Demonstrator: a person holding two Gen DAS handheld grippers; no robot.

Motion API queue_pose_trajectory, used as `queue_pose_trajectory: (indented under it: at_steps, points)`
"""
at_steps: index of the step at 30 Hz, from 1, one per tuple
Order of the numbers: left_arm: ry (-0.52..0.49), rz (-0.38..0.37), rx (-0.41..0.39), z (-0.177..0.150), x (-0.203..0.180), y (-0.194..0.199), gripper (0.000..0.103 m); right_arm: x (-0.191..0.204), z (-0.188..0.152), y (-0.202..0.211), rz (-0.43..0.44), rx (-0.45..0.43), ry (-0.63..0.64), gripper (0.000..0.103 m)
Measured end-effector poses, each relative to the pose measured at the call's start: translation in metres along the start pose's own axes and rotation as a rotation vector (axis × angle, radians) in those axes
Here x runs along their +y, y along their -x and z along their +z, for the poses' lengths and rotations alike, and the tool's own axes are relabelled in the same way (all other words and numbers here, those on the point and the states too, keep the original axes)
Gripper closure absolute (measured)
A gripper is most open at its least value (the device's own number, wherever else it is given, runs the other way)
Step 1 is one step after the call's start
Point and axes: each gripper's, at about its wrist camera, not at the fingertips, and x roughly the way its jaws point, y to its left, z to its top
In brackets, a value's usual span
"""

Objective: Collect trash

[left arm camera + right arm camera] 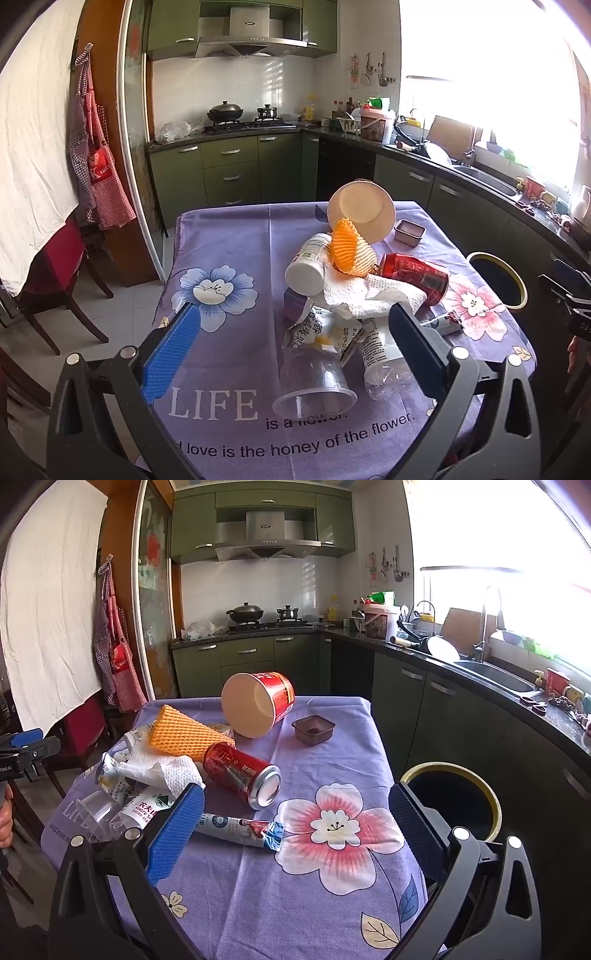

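Trash lies piled on a purple flowered tablecloth. It includes a red can, an orange foam net, a white paper towel, a tipped paper bowl, a white bottle, a clear plastic cup, a clear plastic bottle and a crumpled wrapper. My left gripper is open above the near pile. My right gripper is open above the table, near the wrapper. Both are empty.
A black bin with a yellow rim stands off the table's right side. A small metal tray and a brown plastic tray sit at the back right. Kitchen counters run behind and right. A chair stands left.
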Motion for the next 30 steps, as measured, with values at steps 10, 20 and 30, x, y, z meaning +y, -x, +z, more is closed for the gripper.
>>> queue_pose_trajectory:
  at_steps: [10,20,30]
  points:
    - [-0.014,-0.004,0.003,0.003,-0.008,-0.001,0.006,-0.001,0.0,-0.001,-0.001,0.002,-0.001,0.004]
    - [-0.015,-0.007,0.004,0.002,-0.008,-0.002,0.006,0.0,-0.004,-0.003,-0.002,0.004,-0.002,0.004]
    - [-0.018,-0.006,0.005,0.001,-0.01,-0.003,0.006,-0.001,-0.005,-0.007,-0.003,0.008,-0.003,0.004]
